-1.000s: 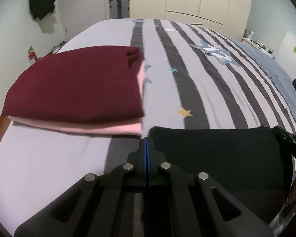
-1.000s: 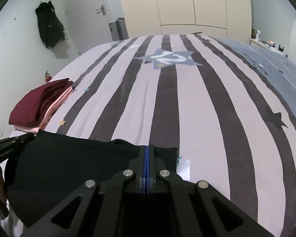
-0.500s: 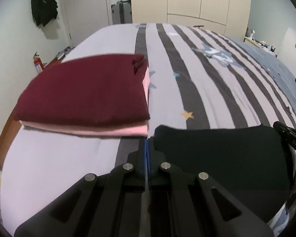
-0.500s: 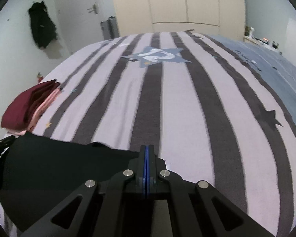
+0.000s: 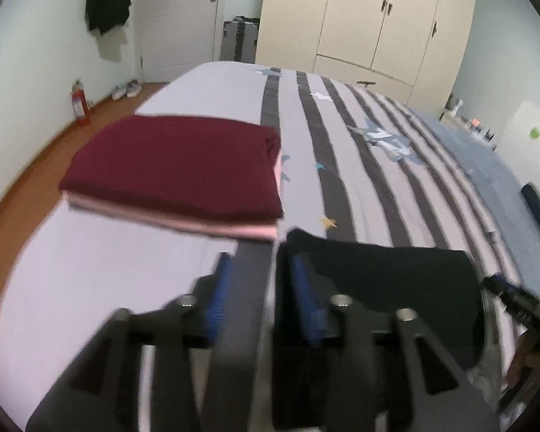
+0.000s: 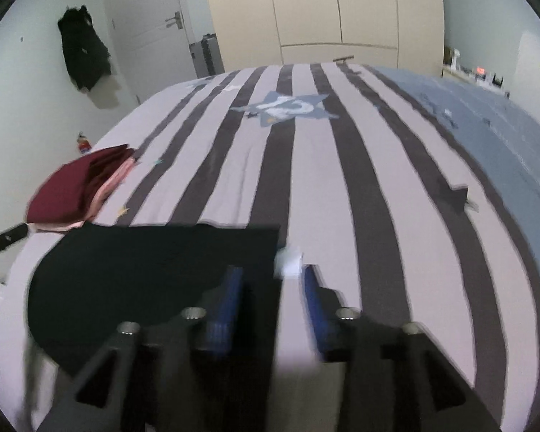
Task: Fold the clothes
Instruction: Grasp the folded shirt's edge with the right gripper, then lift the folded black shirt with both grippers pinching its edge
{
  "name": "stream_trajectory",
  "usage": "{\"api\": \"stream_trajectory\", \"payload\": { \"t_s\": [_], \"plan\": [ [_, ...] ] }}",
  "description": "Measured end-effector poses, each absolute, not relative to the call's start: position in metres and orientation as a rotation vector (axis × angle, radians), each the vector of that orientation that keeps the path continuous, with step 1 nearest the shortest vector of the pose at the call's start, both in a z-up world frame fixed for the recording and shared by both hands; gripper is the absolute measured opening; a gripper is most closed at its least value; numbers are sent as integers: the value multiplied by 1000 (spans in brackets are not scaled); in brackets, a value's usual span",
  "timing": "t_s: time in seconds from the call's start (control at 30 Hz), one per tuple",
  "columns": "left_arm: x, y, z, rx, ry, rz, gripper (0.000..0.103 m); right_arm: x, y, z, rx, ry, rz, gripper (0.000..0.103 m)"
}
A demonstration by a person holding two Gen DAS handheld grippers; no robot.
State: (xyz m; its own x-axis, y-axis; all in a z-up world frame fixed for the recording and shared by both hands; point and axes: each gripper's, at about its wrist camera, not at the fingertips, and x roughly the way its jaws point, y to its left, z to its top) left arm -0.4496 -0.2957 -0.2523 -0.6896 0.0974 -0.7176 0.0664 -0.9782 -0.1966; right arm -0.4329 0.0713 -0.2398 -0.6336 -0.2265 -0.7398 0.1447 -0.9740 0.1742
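Both the left gripper [image 5: 259, 288] and right gripper [image 6: 271, 295] have jaws opening, gripping nothing, releasing the folded black garment [image 6: 154, 270] onto the bed [image 6: 342, 180]; finished stack [image 5: 176, 172] sits at ten o'clock.

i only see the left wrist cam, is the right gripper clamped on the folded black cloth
observer: no, the right gripper has its jaws opening. the folded black cloth has its right edge between the blue pads, unpinched
operator: anything next to that corner
observer: a small white patch sits right at the corner, on the grey-striped bedspread
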Motion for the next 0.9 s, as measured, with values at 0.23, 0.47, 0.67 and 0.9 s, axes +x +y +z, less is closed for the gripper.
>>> {"api": "stream_trajectory", "payload": {
  "t_s": [0.23,0.47,0.67,0.9],
  "plan": [
    [-447,-285,-283,-1302,-396,2739,58,-412,67,-262,1337,-248,-2550,47],
    [-459,-283,-312,-1334,-464,2625,58,-419,75,-279,1344,-348,-2480,48],
    [-469,-290,-336,-1340,-589,2507,58,-426,84,-293,1337,-453,-2408,50],
    [-476,-284,-341,-1330,-574,2462,59,-432,84,-300,1308,-538,-2366,53]
  ]
}}
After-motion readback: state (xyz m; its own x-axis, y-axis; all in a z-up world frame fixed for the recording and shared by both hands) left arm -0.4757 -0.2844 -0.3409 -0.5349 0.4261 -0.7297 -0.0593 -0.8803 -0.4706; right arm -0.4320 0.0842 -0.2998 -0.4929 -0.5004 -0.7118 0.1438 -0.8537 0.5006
